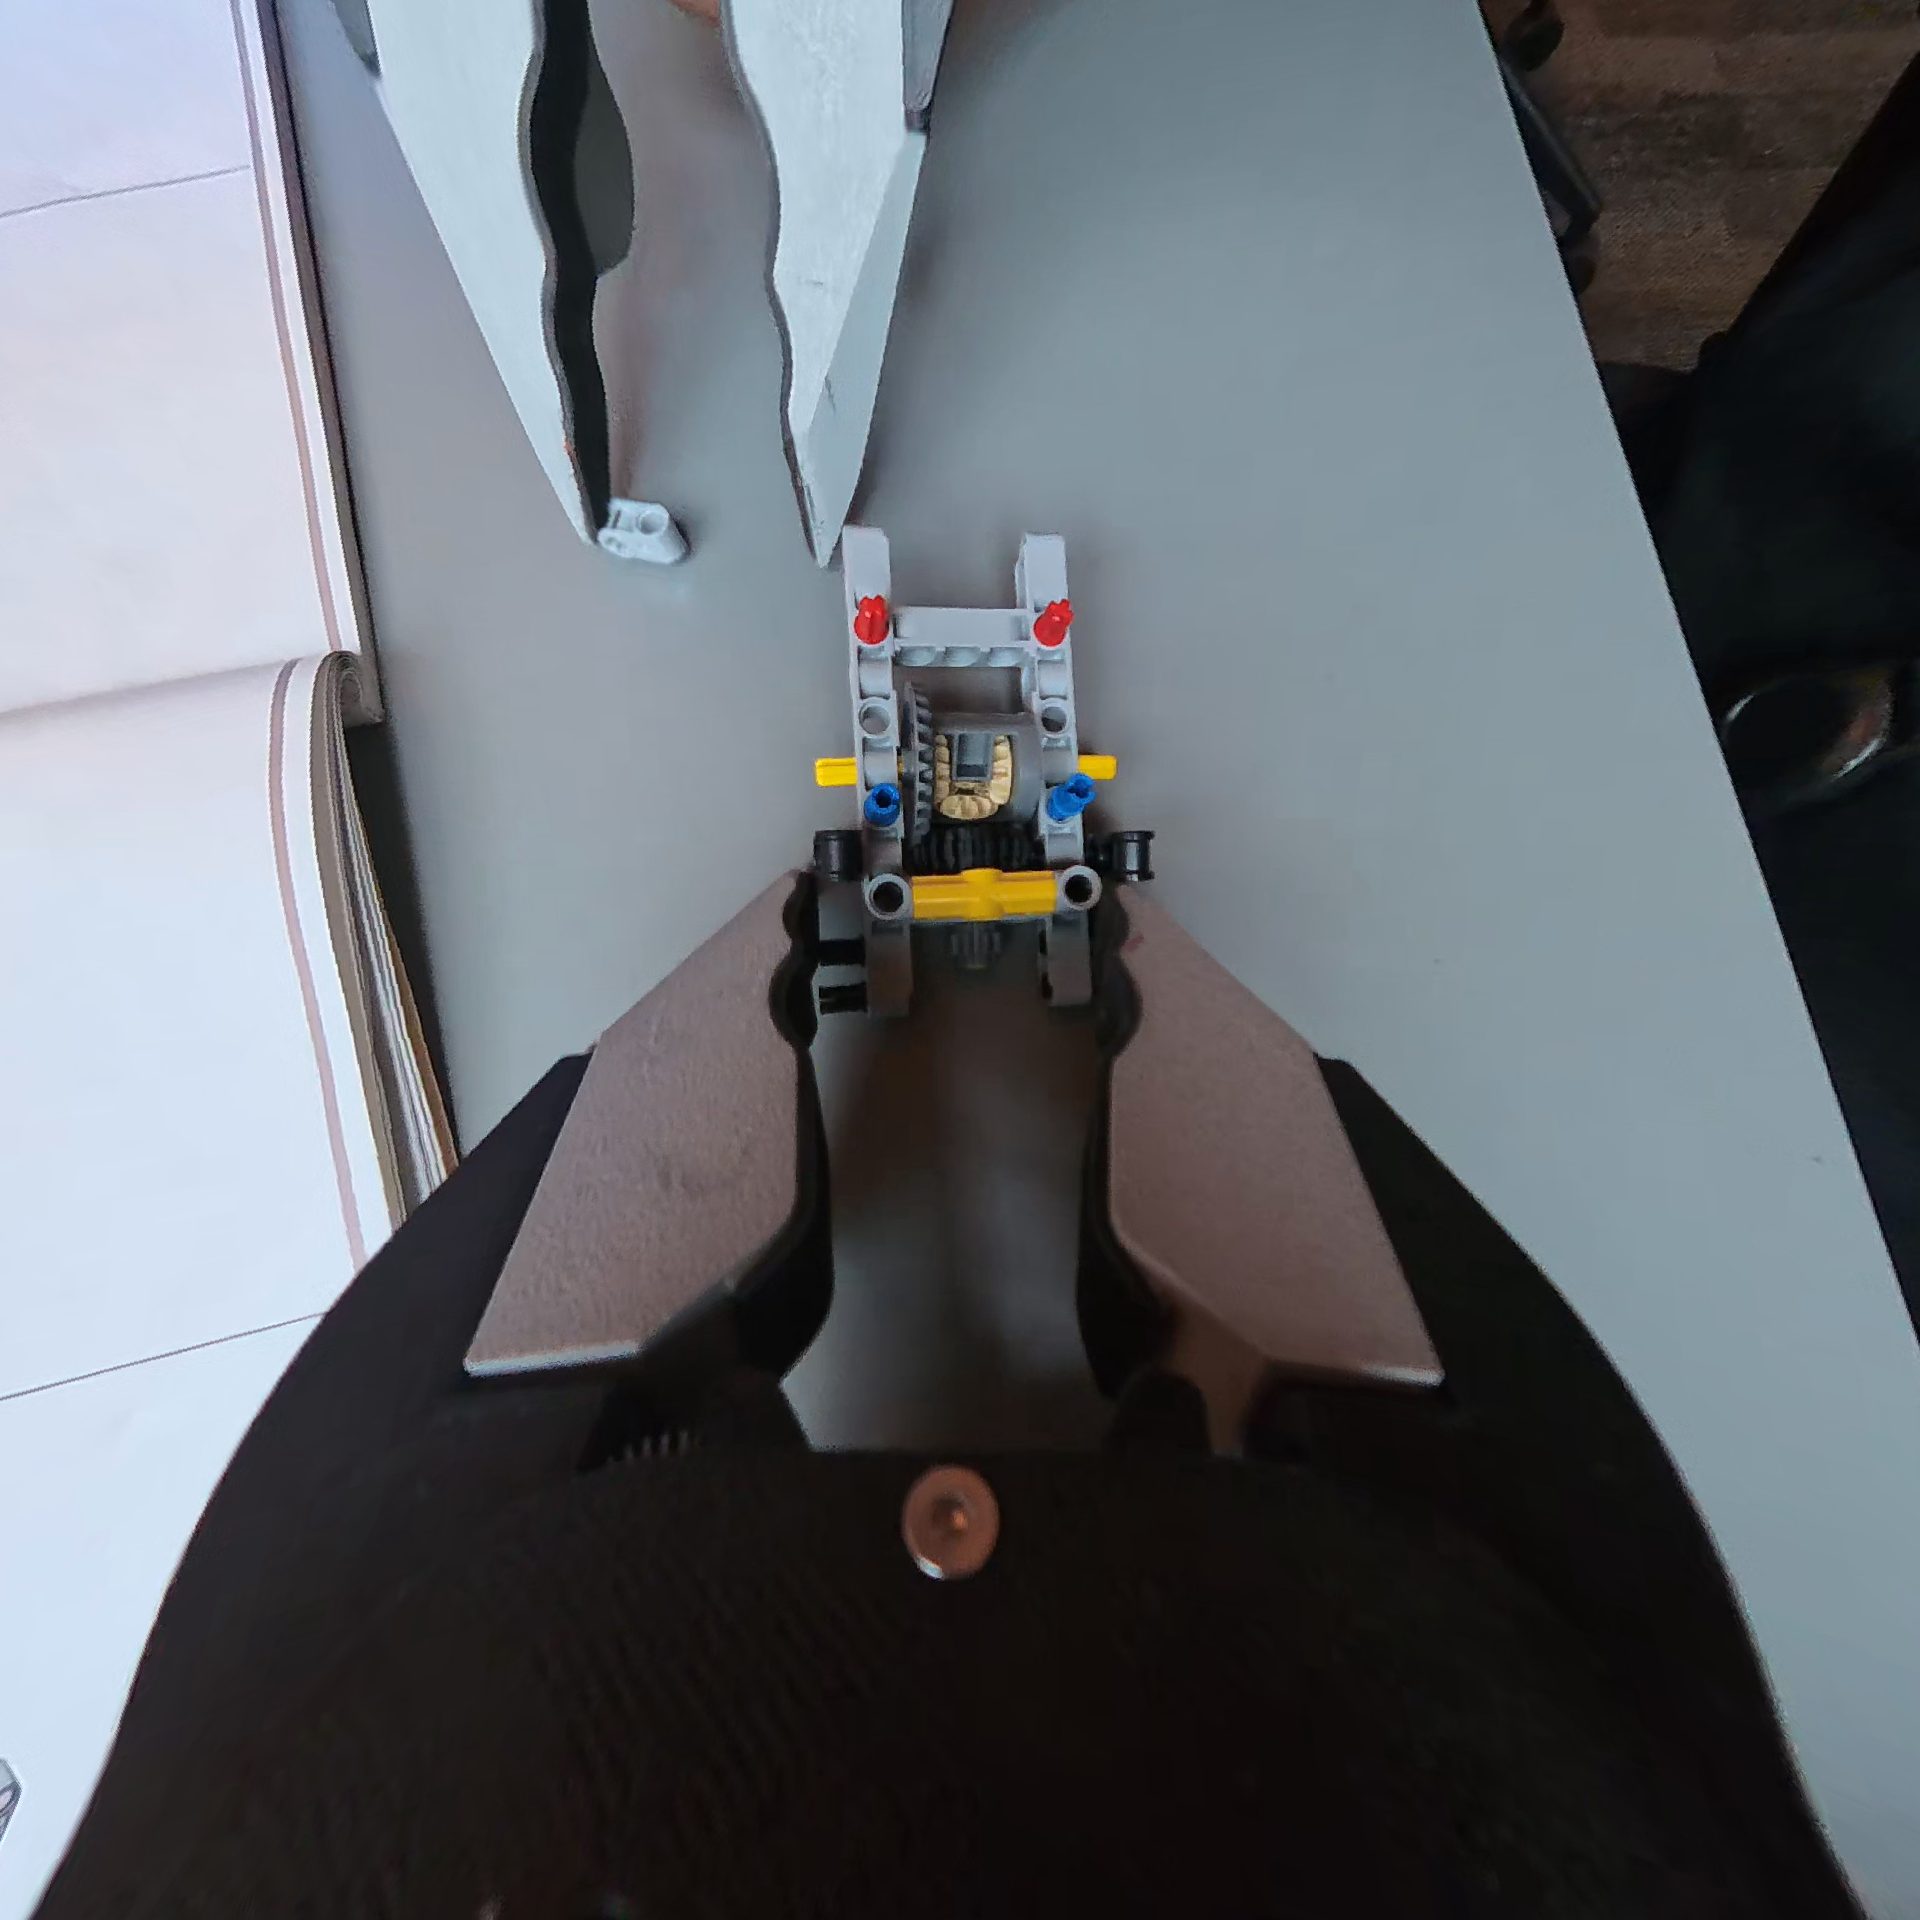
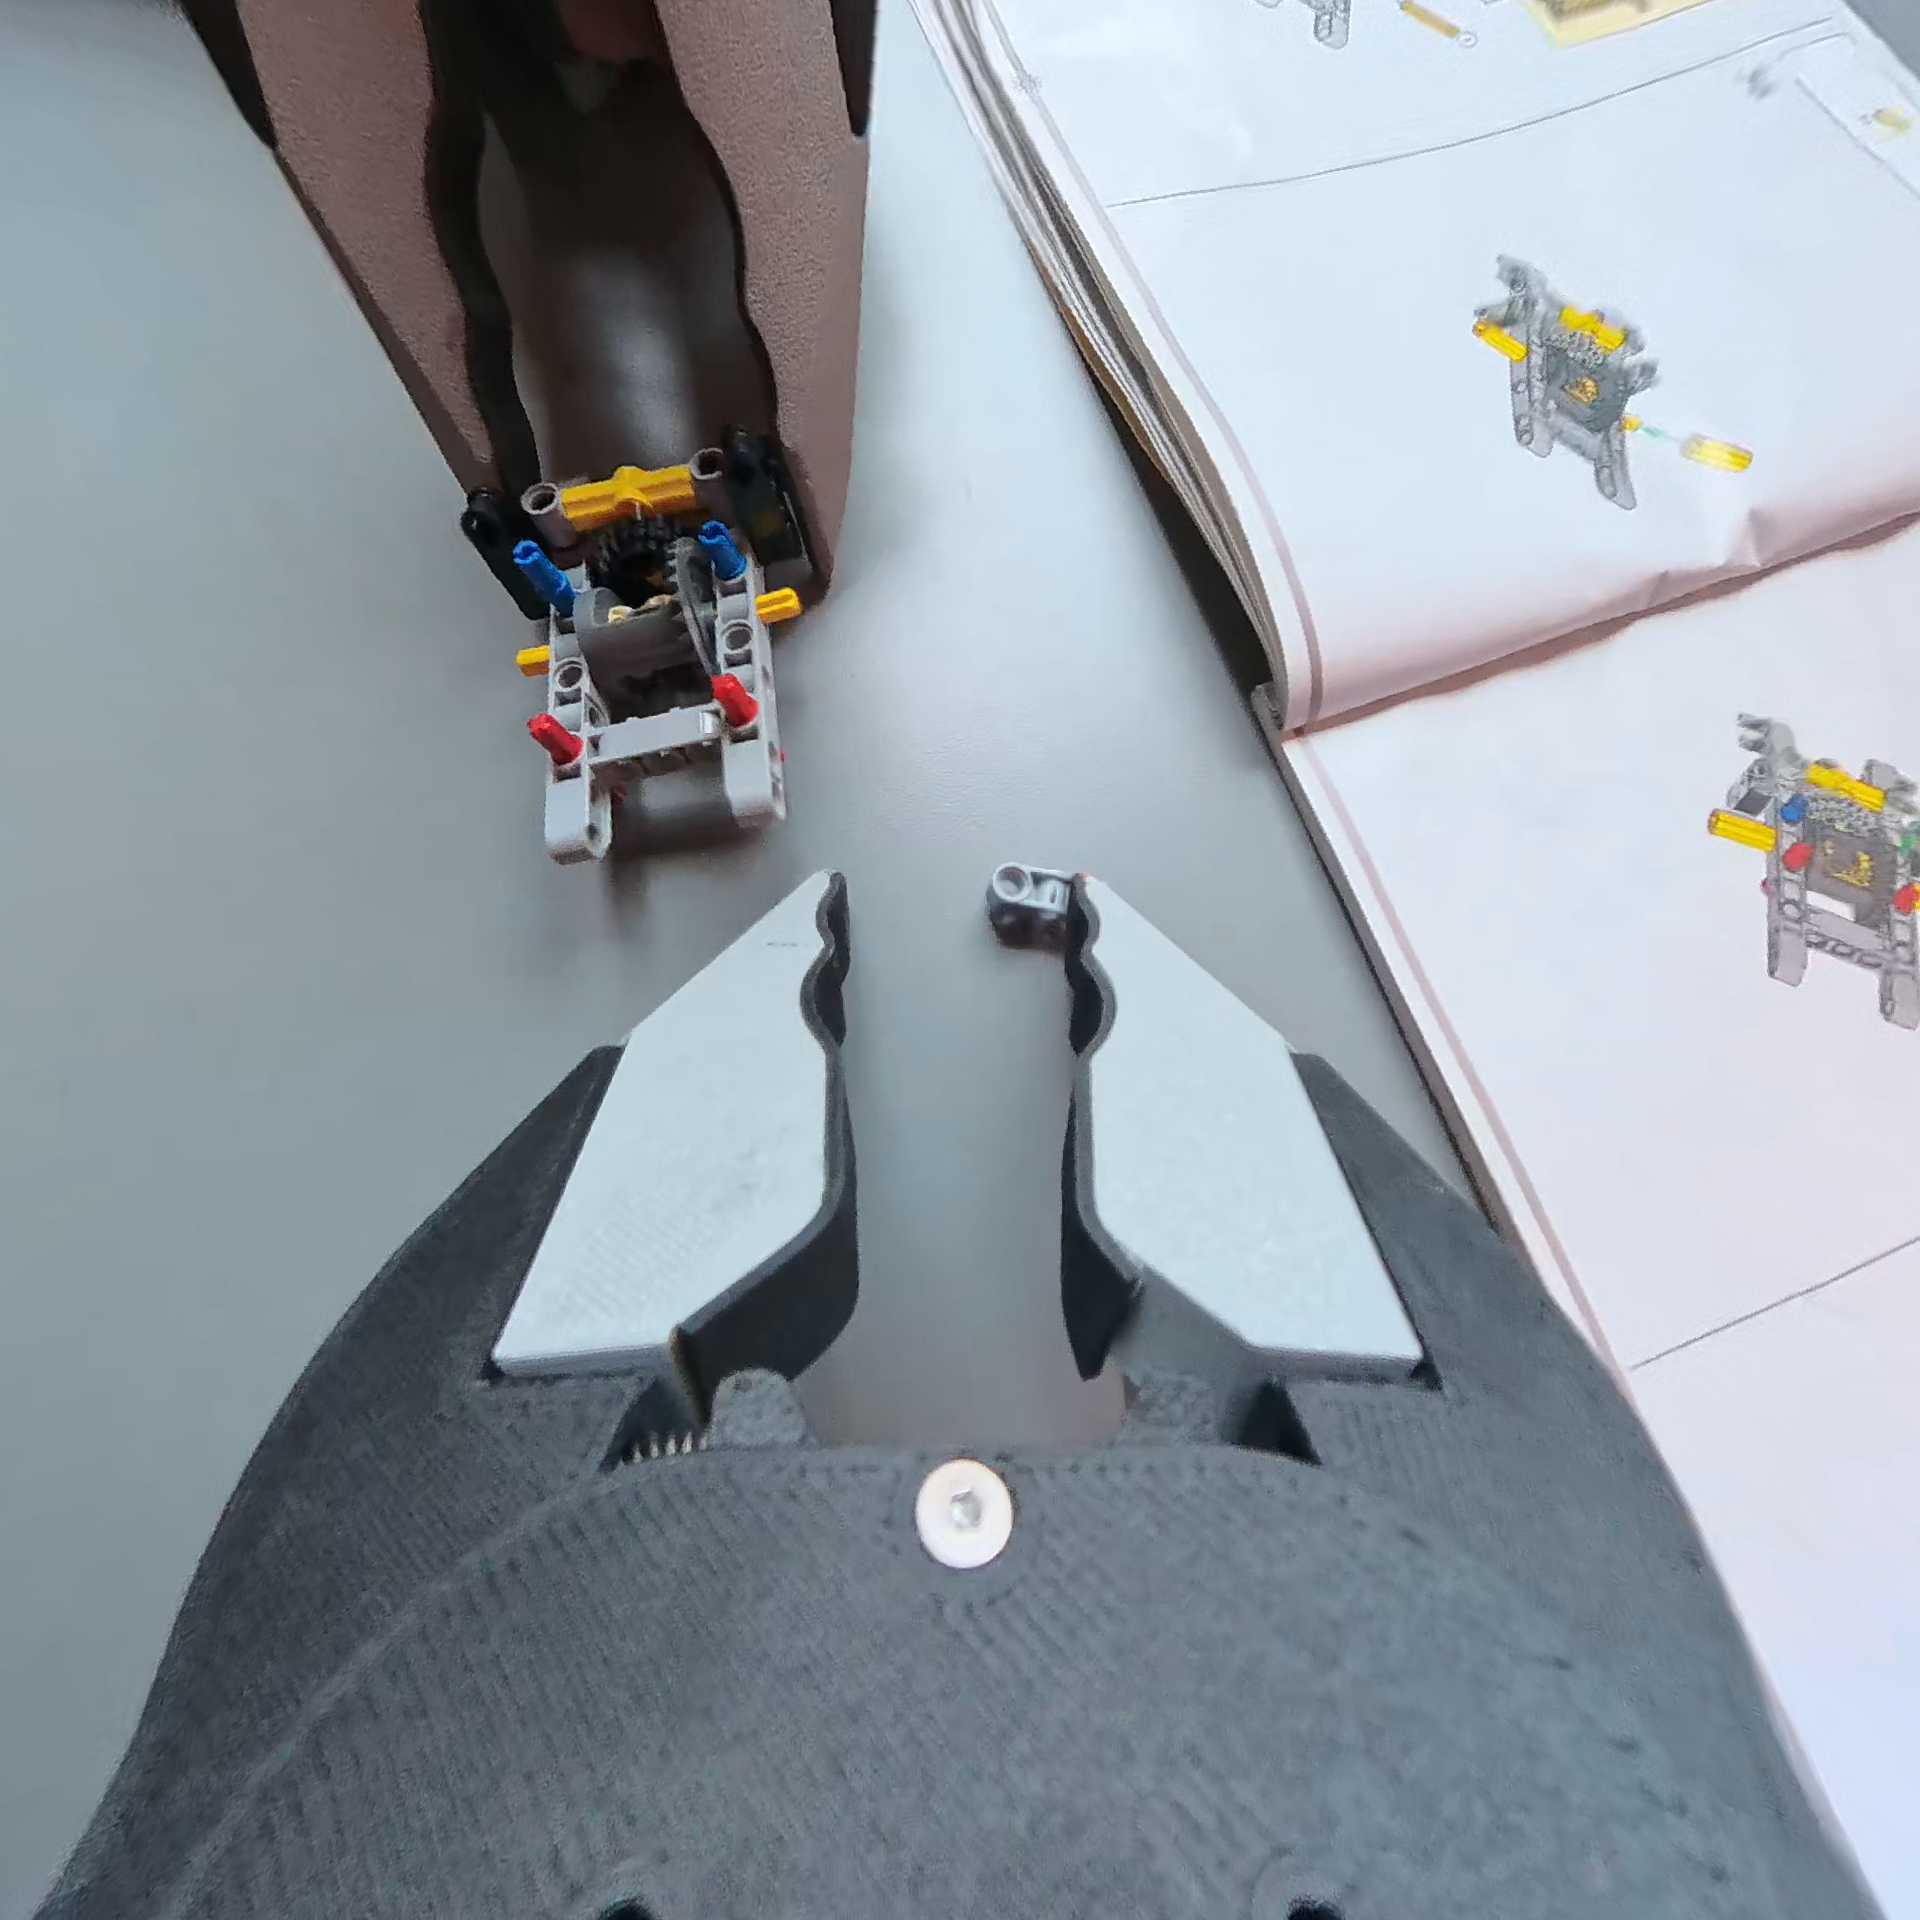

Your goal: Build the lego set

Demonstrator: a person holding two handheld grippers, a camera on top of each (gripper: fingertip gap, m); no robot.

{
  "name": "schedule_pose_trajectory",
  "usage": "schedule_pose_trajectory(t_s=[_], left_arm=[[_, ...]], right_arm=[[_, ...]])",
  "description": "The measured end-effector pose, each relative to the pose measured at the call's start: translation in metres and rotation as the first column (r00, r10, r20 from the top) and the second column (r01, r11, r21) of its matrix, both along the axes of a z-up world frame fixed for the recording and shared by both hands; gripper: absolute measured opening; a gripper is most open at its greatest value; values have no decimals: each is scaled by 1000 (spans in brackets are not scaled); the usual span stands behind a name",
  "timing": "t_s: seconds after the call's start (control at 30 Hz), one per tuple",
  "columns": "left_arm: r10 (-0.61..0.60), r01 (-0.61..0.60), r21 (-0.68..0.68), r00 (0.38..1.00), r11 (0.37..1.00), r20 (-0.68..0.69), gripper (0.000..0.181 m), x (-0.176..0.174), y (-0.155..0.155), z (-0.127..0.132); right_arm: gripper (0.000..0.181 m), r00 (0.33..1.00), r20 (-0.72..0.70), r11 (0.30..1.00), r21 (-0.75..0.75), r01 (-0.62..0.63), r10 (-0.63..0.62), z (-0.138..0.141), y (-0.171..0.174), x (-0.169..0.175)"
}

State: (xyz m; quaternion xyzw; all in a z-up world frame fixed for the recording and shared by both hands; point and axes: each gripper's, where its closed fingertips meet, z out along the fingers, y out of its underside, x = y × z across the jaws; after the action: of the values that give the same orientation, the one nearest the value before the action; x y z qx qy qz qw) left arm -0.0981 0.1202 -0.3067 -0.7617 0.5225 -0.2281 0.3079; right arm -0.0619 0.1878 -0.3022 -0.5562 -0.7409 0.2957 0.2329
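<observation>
On the counter point(image 1: 1299, 520), the left gripper point(image 1: 951, 925) pinches the lego chassis point(image 1: 971, 769) between its fingers. Right gripper point(image 2: 956, 904) sits spread, one finger touching a small grey connector point(image 2: 1029, 899).

My left gripper point(image 1: 954, 951) clamps the near end of the lego assembly point(image 1: 971, 779), which rests on the grey table point(image 1: 1299, 623). Beyond it, my right gripper point(image 1: 717, 535) stands spread, a small grey connector point(image 1: 644, 528) touching one fingertip. An open instruction booklet point(image 1: 156, 831) lies alongside.
</observation>
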Motion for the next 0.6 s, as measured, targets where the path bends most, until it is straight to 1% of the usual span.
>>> schedule_pose_trajectory(t_s=[0.03, 0.1, 0.17, 0.2, 0.27, 0.33, 0.4, 0.47, 0.53, 0.6], left_arm=[[1, -1, 0, 1000, 1000, 0, 51, 0, 0, 0], [1, -1, -1, 1000, 1000, 3, 51, 0, 0, 0], [1, -1, -2, 1000, 1000, 6, 51, 0, 0, 0], [1, -1, -2, 1000, 1000, 7, 51, 0, 0, 0], [0, 0, -1, 1000, 1000, 6, 51, 0, 0, 0], [-1, 1, 1, 1000, 1000, 8, 51, 0, 0, 0], [-1, 1, 1, 1000, 1000, 7, 51, 0, 0, 0], [-2, 2, 2, 1000, 1000, 5, 51, 0, -1, 0], [-3, 3, 4, 1000, 1000, 4, 51, 0, -1, 0], [-3, 3, 3, 1000, 1000, 4, 51, -1, -1, 0]], right_arm=[[39, 1000, -13, 1000, 8, 0, 0, 1, 0, 0], [42, 1000, 20, 1000, 20, 9, -9, -5, 2, 2], [39, 1000, 13, 1000, 26, 18, -18, -1, 5, 3], [40, 1000, 0, 999, 30, 18, -18, 0, 5, 3], [44, 1000, 19, 1000, 21, 23, -24, -5, 6, 6], [45, 999, 24, 999, 20, 38, -39, -4, 7, 8], [45, 999, -18, 998, 44, 41, -40, 0, 7, 8], [47, 999, 2, 998, 45, 38, -38, -4, 6, 11], [48, 999, 5, 998, 50, 48, -48, 0, 8, 13], [49, 998, -26, 997, 53, 56, -55, 6, 10, 11]])
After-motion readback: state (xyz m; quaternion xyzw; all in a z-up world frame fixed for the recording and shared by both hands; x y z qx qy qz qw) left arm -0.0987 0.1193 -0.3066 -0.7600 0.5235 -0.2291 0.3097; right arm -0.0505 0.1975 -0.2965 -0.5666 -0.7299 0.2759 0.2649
